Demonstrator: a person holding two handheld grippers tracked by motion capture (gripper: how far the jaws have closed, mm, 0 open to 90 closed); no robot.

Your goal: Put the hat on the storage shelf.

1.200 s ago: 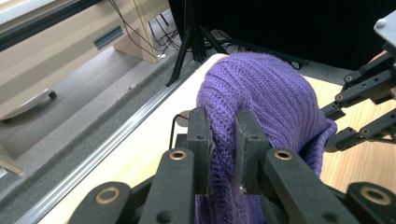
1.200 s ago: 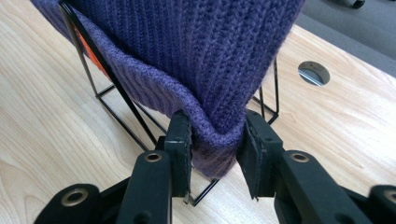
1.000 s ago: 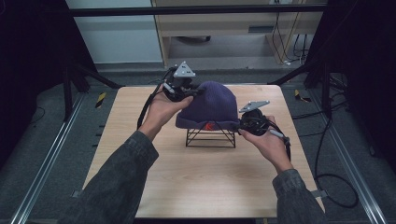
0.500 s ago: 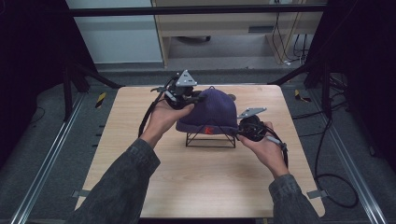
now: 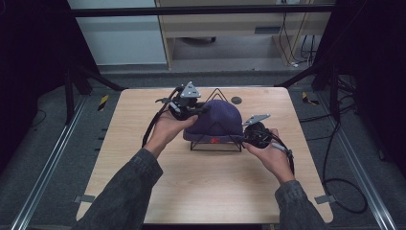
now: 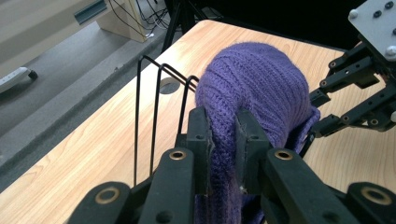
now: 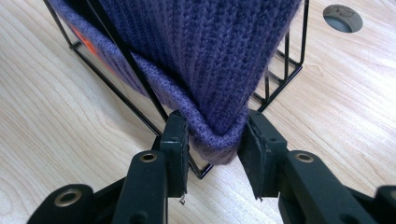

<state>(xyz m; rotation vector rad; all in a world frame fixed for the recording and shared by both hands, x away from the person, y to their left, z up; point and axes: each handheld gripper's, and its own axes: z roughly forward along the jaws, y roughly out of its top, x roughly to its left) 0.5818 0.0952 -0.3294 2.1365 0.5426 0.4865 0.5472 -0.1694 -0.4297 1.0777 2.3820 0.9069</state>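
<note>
Left claw (image 6: 223,140): your jaws are nearly together, pinching a ridge of the purple knit hat (image 6: 261,88) between the pads; in the high view this claw (image 5: 197,111) sits at the hat's far-left side, your left hand (image 5: 170,128) behind it
Right claw (image 7: 215,140): your jaws stand partly apart with the hat's folded brim (image 7: 205,128) between them; the left pad touches the knit, the right pad sits just at the fold; I cannot tell whether the grip is firm; in the high view this claw (image 5: 245,137) is at the hat's right lower edge, your right hand (image 5: 270,155) behind it
Hat: draped over the black wire rack (image 5: 216,143), near the middle of the counter (image 5: 206,191); a small red tag (image 5: 215,140) shows on the brim facing you
Rack: its base rests on the counter; its wire peak (image 5: 218,91) rises behind the hat
Counter: light wood, with a round grommet hole (image 5: 236,100) just beyond the rack
</note>
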